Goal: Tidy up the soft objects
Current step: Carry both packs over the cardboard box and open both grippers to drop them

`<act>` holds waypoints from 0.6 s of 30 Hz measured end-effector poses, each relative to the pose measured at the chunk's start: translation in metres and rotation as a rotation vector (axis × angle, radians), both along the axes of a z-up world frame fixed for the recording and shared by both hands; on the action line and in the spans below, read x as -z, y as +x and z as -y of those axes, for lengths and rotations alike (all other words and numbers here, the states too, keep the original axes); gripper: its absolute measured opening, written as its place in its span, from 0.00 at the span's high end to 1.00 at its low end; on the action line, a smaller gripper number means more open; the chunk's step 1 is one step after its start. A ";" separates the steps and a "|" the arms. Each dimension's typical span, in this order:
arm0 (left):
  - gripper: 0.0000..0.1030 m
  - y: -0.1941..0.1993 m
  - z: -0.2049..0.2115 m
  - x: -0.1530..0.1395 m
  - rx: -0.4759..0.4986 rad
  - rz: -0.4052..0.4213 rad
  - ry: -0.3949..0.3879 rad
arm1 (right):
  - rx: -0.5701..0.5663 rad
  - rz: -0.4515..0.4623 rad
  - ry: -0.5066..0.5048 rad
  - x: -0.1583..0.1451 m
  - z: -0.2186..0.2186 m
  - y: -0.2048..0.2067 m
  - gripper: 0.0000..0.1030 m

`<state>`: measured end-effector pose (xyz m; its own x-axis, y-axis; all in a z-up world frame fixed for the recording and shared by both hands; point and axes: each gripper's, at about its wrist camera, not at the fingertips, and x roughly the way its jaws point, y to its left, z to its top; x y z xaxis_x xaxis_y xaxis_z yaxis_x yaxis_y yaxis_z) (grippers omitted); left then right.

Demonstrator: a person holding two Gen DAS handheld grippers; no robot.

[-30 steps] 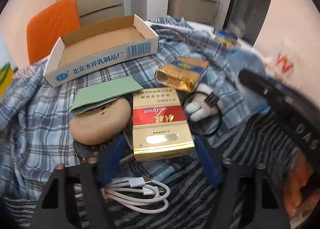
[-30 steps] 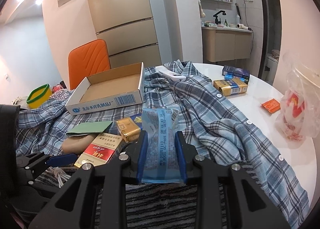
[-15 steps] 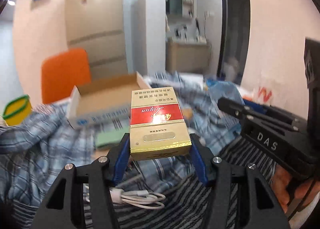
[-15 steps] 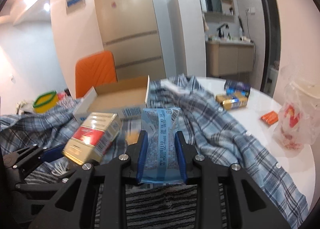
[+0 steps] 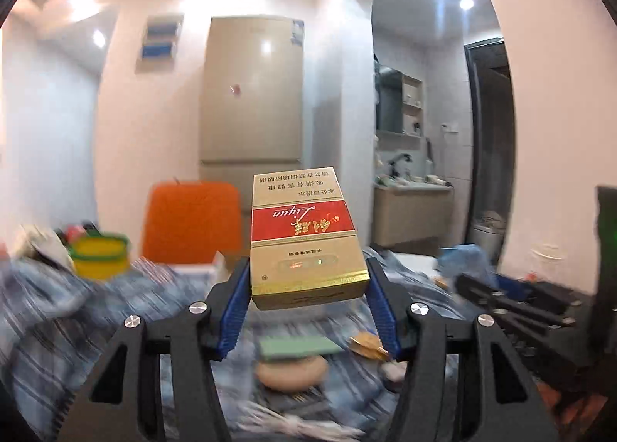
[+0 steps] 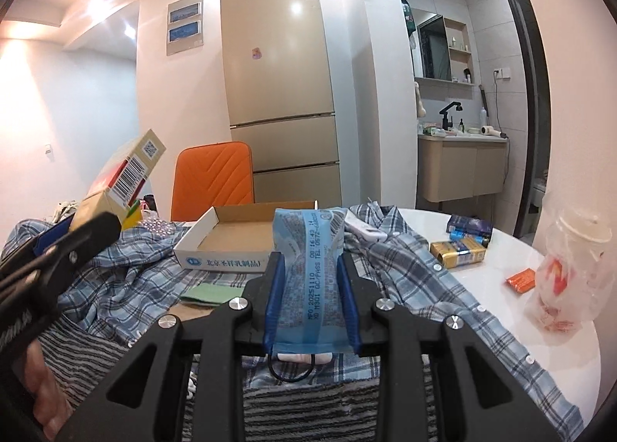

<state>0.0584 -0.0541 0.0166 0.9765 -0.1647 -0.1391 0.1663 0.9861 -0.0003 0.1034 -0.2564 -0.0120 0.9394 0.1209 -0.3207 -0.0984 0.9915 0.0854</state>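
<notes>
While the left tongs [image 5: 306, 287] clamp one cigarette box [image 5: 304, 237], the right tongs [image 6: 310, 295] clamp one blue packet [image 6: 308, 280].

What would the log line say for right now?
left gripper: shut on gold-red box, lifted | right gripper: shut on blue packet | cardboard tray: empty

One cardboard tray [image 6: 235, 239]; two gold packs [image 6: 457, 252], maybe; one chair [image 6: 214, 179].
</notes>
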 end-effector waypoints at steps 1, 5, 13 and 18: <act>0.42 -0.001 -0.001 -0.003 -0.014 0.024 0.009 | 0.003 0.007 -0.009 -0.004 -0.001 -0.001 0.74; 0.42 0.014 -0.013 -0.029 -0.025 0.062 -0.022 | -0.017 0.053 -0.095 -0.035 -0.016 0.010 0.74; 0.42 0.063 -0.037 -0.068 -0.062 0.124 -0.078 | -0.038 0.117 -0.060 -0.090 -0.034 0.071 0.74; 0.42 0.100 -0.047 -0.073 -0.083 0.134 -0.067 | -0.008 0.162 -0.038 -0.107 -0.042 0.112 0.74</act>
<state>0.1583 -0.0075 0.0900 0.9962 -0.0873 0.0016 0.0873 0.9950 -0.0493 0.2153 -0.2148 0.0948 0.9782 0.1198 -0.1696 -0.1163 0.9927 0.0306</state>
